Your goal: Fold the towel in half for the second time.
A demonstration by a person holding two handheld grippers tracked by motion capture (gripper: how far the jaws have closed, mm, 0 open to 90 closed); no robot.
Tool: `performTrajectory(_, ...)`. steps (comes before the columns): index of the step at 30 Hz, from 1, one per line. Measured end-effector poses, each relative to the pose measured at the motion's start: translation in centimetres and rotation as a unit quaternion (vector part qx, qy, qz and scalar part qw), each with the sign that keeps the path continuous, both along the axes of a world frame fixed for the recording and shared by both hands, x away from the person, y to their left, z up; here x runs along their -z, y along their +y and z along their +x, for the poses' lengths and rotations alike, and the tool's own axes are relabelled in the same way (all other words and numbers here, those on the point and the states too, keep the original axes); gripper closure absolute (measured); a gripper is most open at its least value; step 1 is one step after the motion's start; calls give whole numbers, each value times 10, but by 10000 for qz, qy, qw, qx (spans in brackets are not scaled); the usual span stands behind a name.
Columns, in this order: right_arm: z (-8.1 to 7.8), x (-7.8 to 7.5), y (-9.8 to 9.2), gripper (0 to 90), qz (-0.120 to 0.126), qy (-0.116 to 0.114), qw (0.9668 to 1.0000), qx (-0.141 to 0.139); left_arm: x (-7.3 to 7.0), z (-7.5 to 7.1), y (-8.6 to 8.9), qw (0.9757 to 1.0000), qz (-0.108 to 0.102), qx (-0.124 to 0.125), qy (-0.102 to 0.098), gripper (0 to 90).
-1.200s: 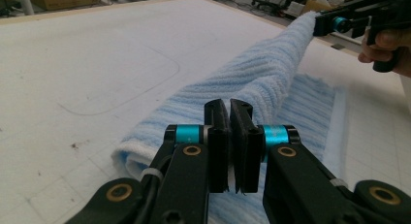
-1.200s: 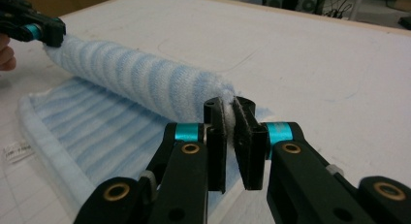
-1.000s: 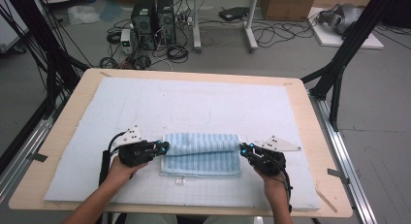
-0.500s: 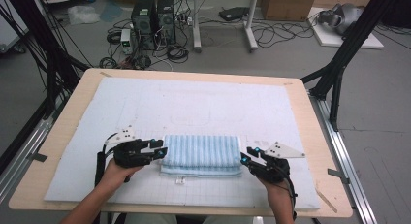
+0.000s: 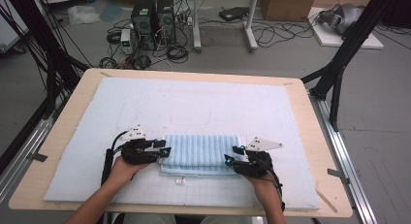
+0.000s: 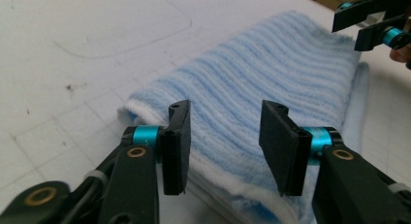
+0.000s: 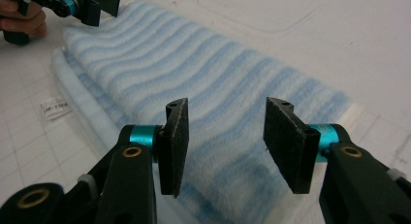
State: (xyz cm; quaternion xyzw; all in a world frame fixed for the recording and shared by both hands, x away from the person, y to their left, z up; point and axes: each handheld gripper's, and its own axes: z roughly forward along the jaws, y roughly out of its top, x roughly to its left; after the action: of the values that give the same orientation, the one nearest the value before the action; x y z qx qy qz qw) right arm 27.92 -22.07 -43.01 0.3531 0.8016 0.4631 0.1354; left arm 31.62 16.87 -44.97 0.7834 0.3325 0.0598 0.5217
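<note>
Fingers of left gripper [image 5: 164, 150] and right gripper [image 5: 231, 155] have just opened (nothing clamped), flanking the folded towel [image 5: 201, 151]; careless withdrawal could snag and unfold it

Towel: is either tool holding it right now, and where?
Nothing is held. Both tools, left and right, have just been opening; their jaws stand apart at the ends of the folded towel, nothing pinched between them.

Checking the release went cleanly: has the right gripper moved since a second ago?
Yes. The right gripper has backed off the folded towel toward the table's right and near edge; its jaws have just been opening, with nothing between them.
</note>
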Motion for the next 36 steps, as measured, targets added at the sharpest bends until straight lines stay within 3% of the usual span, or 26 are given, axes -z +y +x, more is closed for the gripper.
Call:
performTrajectory(5, -3, 7, -5, 550, -155, 223, 9994, -193, 1, -5, 0, 9998, 136, 88, 102, 492)
performTrajectory(9, -4, 13, -3, 733, -560, 313, 9975, -278, 2, -7, -5, 9992, 361, 133, 83, 500)
performTrajectory(11, -3, 12, -3, 831, -538, 352, 9976, -258, 1, -9, -9, 9981, 593, 170, 0, 588)
performTrajectory(14, -3, 10, -2, 861, -540, 330, 9977, -251, 0, -11, -12, 9967, 749, 285, -146, 810)
performTrajectory(17, -6, 3, -4, 861, -366, 222, 9988, -240, -3, -13, -8, 9981, 528, 293, -148, 846)
performTrajectory(19, -10, -5, -4, 861, -291, 129, 9992, -253, -11, -14, -3, 9991, 233, 329, -119, 846)
performTrajectory(22, -14, -14, -4, 862, -269, 80, 9989, -363, -18, -19, 1, 9990, 78, 426, -137, 844)
performTrajectory(27, -23, -19, -5, 861, -367, 170, 9982, -440, -16, -27, 4, 9986, 127, 513, -7, 839)
performTrajectory(29, -24, -15, -6, 849, -501, 334, 9972, -450, -12, -27, 3, 9983, 318, 483, 46, 820)
performTrajectory(31, -22, -5, -5, 763, -707, 560, 9948, -465, -9, -25, 2, 9988, 409, 272, 69, 683)
performTrajectory(33, -22, -4, -7, 690, -512, 555, 9964, -396, -12, -22, 4, 9990, 432, 71, -120, 618)
performTrajectory(34, -21, -7, -10, 664, -330, 436, 9979, -341, -13, -20, 6, 9991, 356, 6, -214, 611)
performTrajectory(36, -19, -11, -14, 651, 155, 242, 9993, -239, -15, -15, 7, 9987, 302, -57, -403, 665)
